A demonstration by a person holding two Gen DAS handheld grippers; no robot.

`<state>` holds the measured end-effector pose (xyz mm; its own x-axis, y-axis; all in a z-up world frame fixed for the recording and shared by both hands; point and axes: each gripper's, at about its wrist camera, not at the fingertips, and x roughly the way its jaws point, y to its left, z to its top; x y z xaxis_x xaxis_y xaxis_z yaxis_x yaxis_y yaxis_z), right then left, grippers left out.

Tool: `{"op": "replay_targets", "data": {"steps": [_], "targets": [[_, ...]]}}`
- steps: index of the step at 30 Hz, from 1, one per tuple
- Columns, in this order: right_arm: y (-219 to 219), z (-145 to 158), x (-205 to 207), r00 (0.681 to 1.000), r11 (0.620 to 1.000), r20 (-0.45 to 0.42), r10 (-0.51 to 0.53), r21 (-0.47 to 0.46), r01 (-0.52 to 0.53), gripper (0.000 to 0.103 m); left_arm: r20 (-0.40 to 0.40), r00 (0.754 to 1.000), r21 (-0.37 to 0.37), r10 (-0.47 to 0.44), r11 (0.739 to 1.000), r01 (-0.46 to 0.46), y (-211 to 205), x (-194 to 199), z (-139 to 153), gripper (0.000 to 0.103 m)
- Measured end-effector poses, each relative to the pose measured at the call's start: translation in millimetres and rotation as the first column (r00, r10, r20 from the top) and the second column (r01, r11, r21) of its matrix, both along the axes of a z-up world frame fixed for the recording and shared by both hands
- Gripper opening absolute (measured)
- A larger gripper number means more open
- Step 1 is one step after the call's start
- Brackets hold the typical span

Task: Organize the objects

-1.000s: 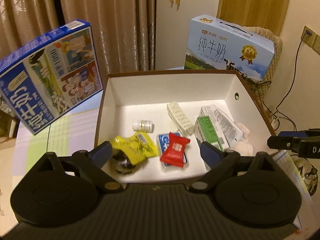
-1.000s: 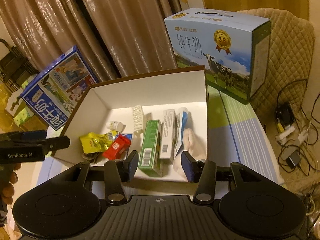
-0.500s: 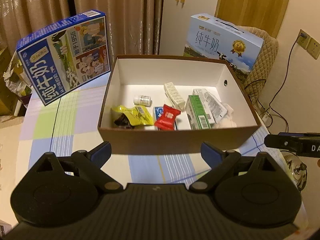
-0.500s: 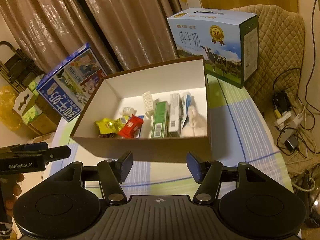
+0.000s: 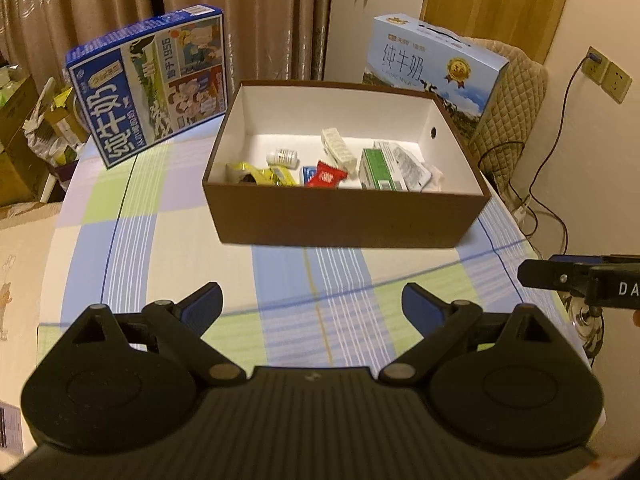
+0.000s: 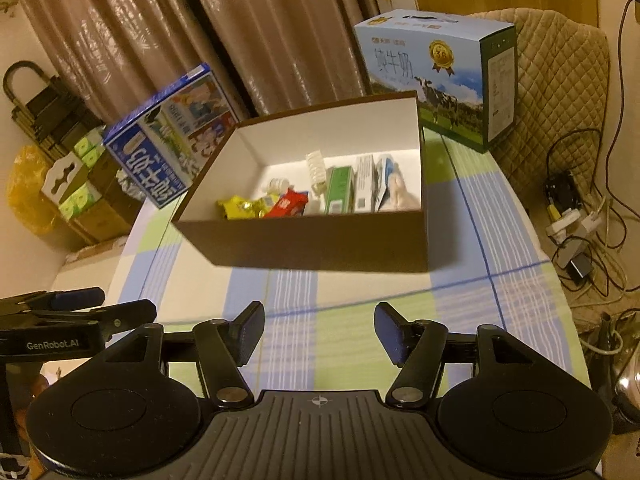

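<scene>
A brown cardboard box [image 5: 344,216] [image 6: 312,244] with a white inside stands on the checked tablecloth. In it lie a yellow packet [image 5: 260,174], a red candy wrapper [image 5: 326,178], a small white bottle [image 5: 283,157], a white blister strip [image 5: 338,148], a green carton [image 5: 378,170] and folded leaflets. My left gripper [image 5: 312,308] hovers over the cloth well in front of the box, open and empty. My right gripper [image 6: 318,328] also hangs in front of the box, open with nothing between its fingers. The box's near wall hides the items' lower parts.
A dark blue milk carton box [image 5: 152,84] leans at the back left. A light blue milk box [image 5: 436,68] stands at the back right against a quilted chair [image 6: 560,80]. Cables and a power strip [image 6: 572,220] lie on the floor to the right. A metal kettle [image 5: 584,320] sits near the table's right edge.
Both grippers have drawn back from above the box's front edge to the cloth in front of it. The right gripper's jaws have widened. The items in the box have not moved.
</scene>
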<state>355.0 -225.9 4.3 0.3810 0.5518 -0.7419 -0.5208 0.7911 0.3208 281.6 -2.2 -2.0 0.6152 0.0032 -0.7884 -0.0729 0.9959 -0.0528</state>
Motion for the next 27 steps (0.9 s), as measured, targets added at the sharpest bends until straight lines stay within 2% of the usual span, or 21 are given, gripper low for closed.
{"op": "replay_targets", "data": {"steps": [9, 12, 16, 27], "targets": [[-16.5, 3.9, -38.3, 0.998, 0.998, 0.023, 0.056, -0.025, -0.055, 0.058, 0.025, 0.999, -0.005, 0.040, 0.999, -0.040, -17.9, -43.3, 5.0, 0.095], [-22.3, 6.2, -47.2, 0.997, 0.997, 0.032, 0.072, -0.024, -0.072, 0.058, 0.037, 0.997, -0.001, 0.062, 0.998, -0.062, -23.5, -55.8, 7.1, 0.100], [-27.6, 7.6, -56.3, 0.994, 0.995, 0.035, 0.102, -0.023, -0.102, 0.058, 0.043, 0.995, 0.012, 0.094, 0.995, -0.095, -31.0, -70.3, 8.5, 0.100], [-36.3, 2.4, -74.0, 0.984, 0.984, 0.033, 0.176, -0.030, -0.175, 0.058, 0.021, 0.986, 0.031, 0.168, 0.985, -0.169, -48.9, -101.2, 6.9, 0.100]]}}
